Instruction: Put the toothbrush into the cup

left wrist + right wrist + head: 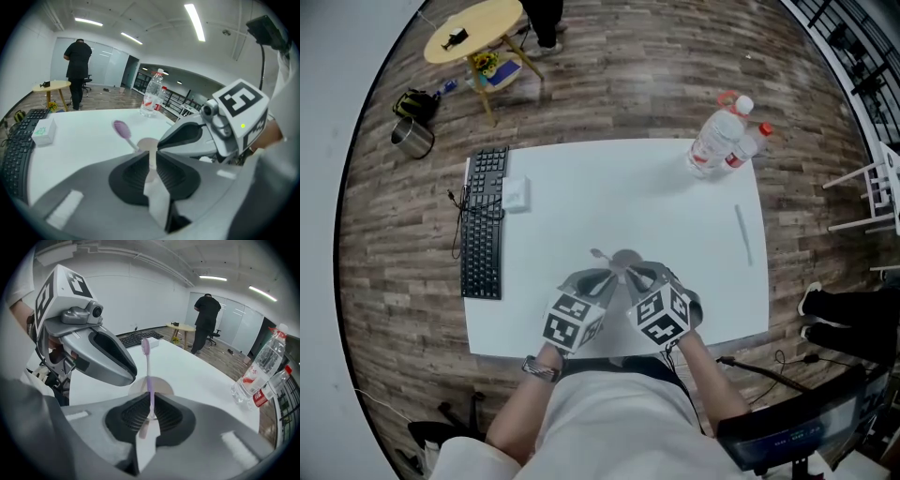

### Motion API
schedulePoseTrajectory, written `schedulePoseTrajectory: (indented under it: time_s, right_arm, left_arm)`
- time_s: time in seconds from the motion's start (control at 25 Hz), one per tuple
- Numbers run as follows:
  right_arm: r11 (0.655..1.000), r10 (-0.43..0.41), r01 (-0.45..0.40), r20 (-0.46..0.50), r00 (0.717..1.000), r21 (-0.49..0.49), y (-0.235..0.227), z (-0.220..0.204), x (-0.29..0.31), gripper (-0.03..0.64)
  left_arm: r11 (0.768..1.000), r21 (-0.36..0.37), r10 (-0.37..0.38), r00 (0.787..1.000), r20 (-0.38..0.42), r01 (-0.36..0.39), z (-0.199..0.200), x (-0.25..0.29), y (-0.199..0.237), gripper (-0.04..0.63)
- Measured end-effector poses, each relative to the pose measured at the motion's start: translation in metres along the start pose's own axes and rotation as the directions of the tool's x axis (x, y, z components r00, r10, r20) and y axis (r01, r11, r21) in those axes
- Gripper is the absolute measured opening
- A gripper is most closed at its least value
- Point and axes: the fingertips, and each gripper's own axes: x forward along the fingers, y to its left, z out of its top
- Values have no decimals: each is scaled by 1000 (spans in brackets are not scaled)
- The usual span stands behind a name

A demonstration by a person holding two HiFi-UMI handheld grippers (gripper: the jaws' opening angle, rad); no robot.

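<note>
The toothbrush [149, 376] is clamped by its pale purple handle between the narrow jaws of the right gripper [150, 403]. Its bristle head points away from the gripper, past the cup [162, 387]. In the head view the bristle head shows just left of the cup's round mouth. I cannot tell if any of the brush is inside.

The cup [625, 260] stands on the white table [581, 187] near its front edge, between the 2 grippers. The left gripper [152, 161] has its jaws closed narrow on the cup's pale wall, with the right gripper just beside it.

Further out, a black keyboard [483, 225] and a small white box [517, 194] lie at the table's left side. 2 clear bottles [717, 141] stand at its far right corner. Beyond, a person [77, 61] stands by a round wooden table [50, 85].
</note>
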Motion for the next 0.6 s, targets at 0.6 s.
schedulePoseTrajectory:
  time_s: [0.6]
  right_arm:
    - [1000,-20,20,51,998,-2,-4,13,-18,26]
  left_arm:
    - [993,102,62,998,-4,-62,-3,6,-4,34]
